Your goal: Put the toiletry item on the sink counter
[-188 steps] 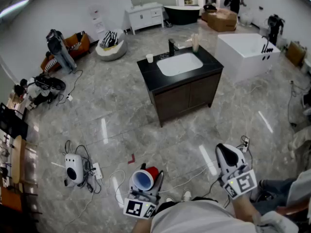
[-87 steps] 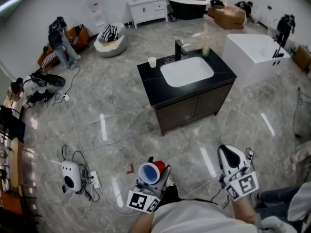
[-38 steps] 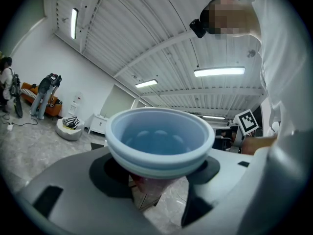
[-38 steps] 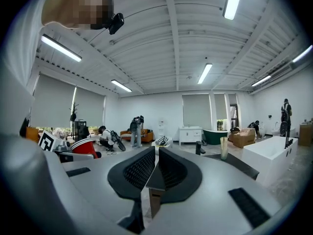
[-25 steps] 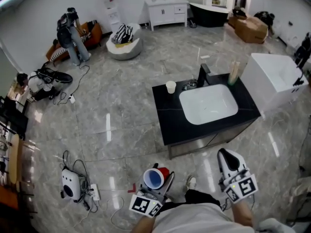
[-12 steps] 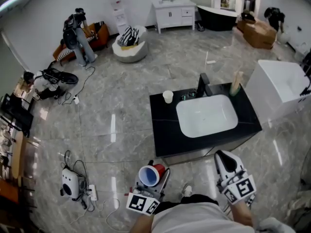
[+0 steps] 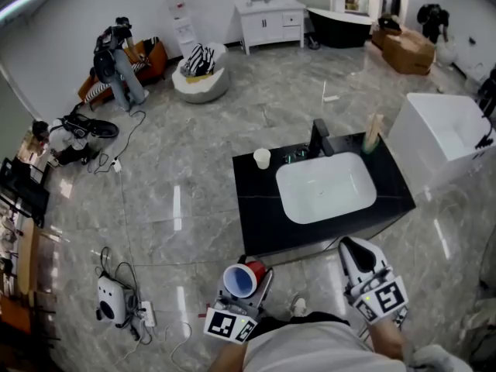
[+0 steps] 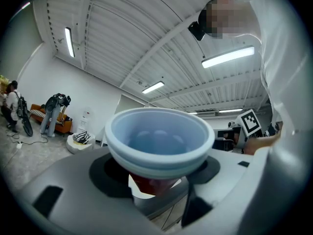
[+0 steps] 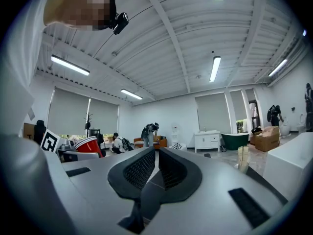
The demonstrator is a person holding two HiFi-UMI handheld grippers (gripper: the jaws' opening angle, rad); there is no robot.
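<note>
The red cup is sitting in the left gripper, whose jaws are standing partly apart and pressing on the cup's red wall from both sides. In the left gripper view the cup is filling the centre of the frame, with its pale rim and light blue inside facing the camera, and the left gripper is clamping it low on the body. In the head view the cup is being carried in the air above the floor, not on any surface.

The sink counter is lying at 12 to 1 o'clock from the cup, with its near edge just beyond it. The white basin is occupying the right part of the black top. A dark faucet is standing at the basin's 12 o'clock edge. A small white cup is standing on the top at 10 o'clock from the basin, and a tall pale container at 1 o'clock.

The right gripper is hanging at 3 o'clock from the red cup, near the counter's front corner. In the right gripper view the right gripper is showing its jaws pressed together with nothing between them.

A white device with cables is lying on the floor at 9 o'clock from the cup.
</note>
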